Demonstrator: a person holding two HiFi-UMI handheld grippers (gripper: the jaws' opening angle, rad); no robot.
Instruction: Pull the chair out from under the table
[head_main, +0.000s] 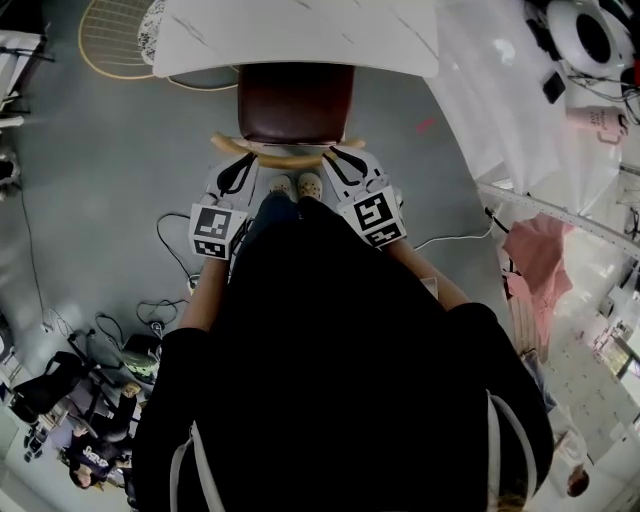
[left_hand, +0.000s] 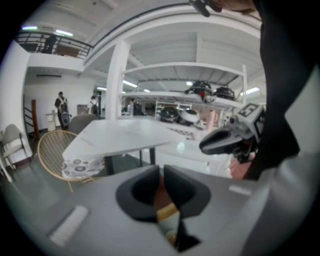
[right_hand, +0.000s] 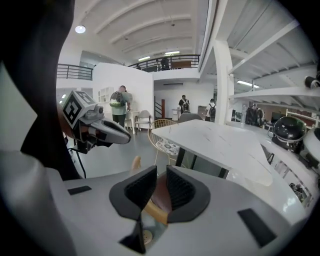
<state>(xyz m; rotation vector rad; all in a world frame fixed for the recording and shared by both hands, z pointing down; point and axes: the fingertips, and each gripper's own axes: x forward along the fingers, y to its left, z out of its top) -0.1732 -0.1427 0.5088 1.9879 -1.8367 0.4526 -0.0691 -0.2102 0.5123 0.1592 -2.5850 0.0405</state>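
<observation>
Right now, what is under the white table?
The chair is there, its dark red seat pushed partly beneath the table edge. Its wooden backrest sticks out on the near side. The tabletop covers the seat's far end and the chair's legs.

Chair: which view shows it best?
Head view: the chair shows its dark red seat and tan back rail, its front under the table. Both gripper views catch only slivers of seat and rail between their jaws.
</observation>
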